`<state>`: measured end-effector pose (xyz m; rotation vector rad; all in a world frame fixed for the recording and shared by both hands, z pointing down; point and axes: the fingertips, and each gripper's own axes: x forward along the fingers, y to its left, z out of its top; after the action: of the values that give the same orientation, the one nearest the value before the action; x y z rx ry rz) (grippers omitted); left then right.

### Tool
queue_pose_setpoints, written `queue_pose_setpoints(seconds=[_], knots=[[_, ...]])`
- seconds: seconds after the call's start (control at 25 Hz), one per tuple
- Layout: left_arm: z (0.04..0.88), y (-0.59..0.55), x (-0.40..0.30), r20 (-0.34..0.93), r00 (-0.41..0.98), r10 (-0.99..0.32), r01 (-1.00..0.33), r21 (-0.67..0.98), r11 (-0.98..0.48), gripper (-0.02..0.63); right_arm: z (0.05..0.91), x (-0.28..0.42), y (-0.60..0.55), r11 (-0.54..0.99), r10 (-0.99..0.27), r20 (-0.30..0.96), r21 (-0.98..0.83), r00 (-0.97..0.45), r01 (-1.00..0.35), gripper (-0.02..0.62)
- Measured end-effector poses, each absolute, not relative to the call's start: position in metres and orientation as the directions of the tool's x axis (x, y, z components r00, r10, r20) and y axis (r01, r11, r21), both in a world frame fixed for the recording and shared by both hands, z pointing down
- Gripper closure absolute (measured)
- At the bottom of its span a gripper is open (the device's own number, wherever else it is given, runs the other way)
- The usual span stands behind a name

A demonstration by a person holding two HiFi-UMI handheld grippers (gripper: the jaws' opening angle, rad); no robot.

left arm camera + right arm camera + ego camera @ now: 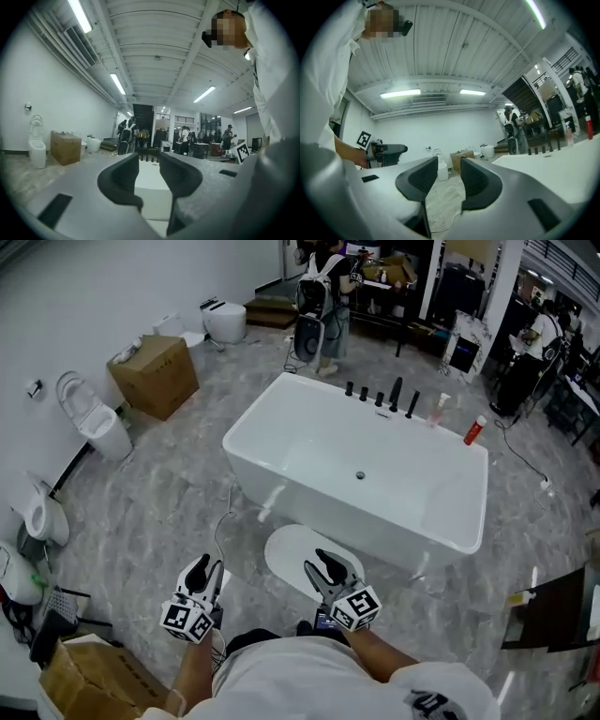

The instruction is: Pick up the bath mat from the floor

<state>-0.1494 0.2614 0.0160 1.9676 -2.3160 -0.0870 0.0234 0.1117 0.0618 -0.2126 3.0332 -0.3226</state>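
Both sets of jaws stand apart and empty as we hold the left gripper (208, 574) and right gripper (323, 565) by the white bath mat (289, 554), flat on the floor (159, 502) just beside the bathtub (281, 488), where we reckon pads could skid off its thin edge

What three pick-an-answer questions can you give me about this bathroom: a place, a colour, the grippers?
1. The bath mat lies: A on the floor beside the bathtub; B inside it; C on a wall.
2. The rightmost bottle on the bathtub's rim is: A green; B red; C blue.
3. The left gripper's and right gripper's jaws are: A shut on the mat; B holding the bottle; C apart, empty.
Answers: A, it lies flat by the tub; B, plainly red; C, only background shows between them.
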Motion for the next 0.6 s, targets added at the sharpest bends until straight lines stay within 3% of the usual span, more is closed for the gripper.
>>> queue_pose_setpoints(seconds=[0.28,0.6], knots=[[0.041,0.184,-0.201,0.106,-0.006,-0.994,-0.987,0.159,0.022,0.469,0.081,0.025,0.066,0.916,-0.340,-0.010,-0.231,-0.940,-0.328,0.426],[0.073,0.073,-0.239,0.138,0.280,-0.950,-0.943,0.224,-0.246,0.469,0.112,0.028,0.020,0.750,-0.610,0.083,-0.259,-0.788,-0.608,0.426]])
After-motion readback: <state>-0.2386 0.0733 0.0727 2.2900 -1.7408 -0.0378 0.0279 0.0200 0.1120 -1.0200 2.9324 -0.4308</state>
